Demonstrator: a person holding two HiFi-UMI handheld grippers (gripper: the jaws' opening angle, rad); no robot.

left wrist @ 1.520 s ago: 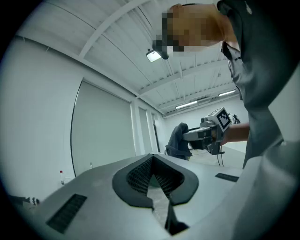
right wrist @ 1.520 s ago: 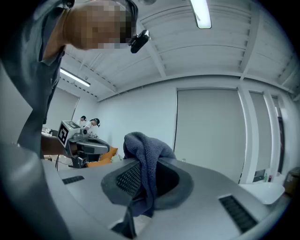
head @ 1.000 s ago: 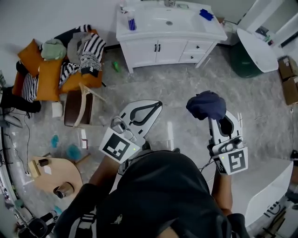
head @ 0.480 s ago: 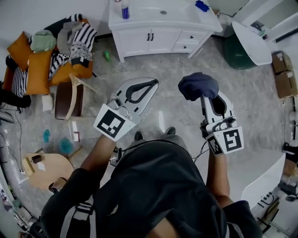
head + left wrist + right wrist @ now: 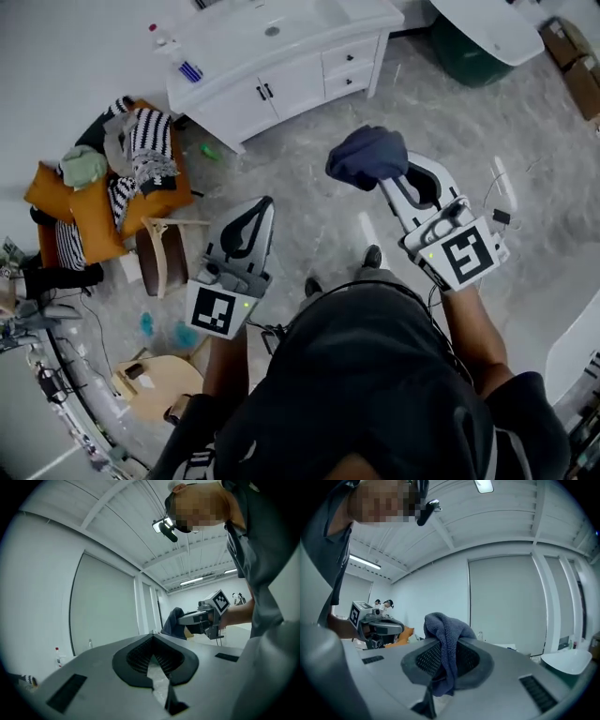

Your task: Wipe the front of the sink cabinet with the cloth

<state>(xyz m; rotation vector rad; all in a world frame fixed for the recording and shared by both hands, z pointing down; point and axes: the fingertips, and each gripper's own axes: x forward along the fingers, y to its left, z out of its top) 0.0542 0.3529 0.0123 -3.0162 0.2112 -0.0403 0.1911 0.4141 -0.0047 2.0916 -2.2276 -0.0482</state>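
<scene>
The white sink cabinet (image 5: 281, 70) stands far off at the top of the head view, its doors and drawers facing me. My right gripper (image 5: 382, 174) is shut on a dark blue cloth (image 5: 367, 155), bunched at its tips and held in the air above the marble floor. In the right gripper view the cloth (image 5: 446, 641) hangs over the closed jaws. My left gripper (image 5: 260, 209) is shut with nothing in it, lower and to the left. From the left gripper view the jaws meet (image 5: 152, 638), and the right gripper (image 5: 202, 618) with the cloth (image 5: 174, 622) shows beyond.
Orange cushions and striped clothes (image 5: 108, 183) pile left of the cabinet, with a wooden chair (image 5: 161, 251) below them. A green bin (image 5: 464, 52) and white oval top (image 5: 487, 14) stand to the cabinet's right. Bottles (image 5: 186, 66) sit on the countertop. A round wooden table (image 5: 155, 382) is at lower left.
The view has swung: the cabinet has shifted left and tilted. The left gripper has dropped lower left. The right gripper has kept hold of the cloth.
</scene>
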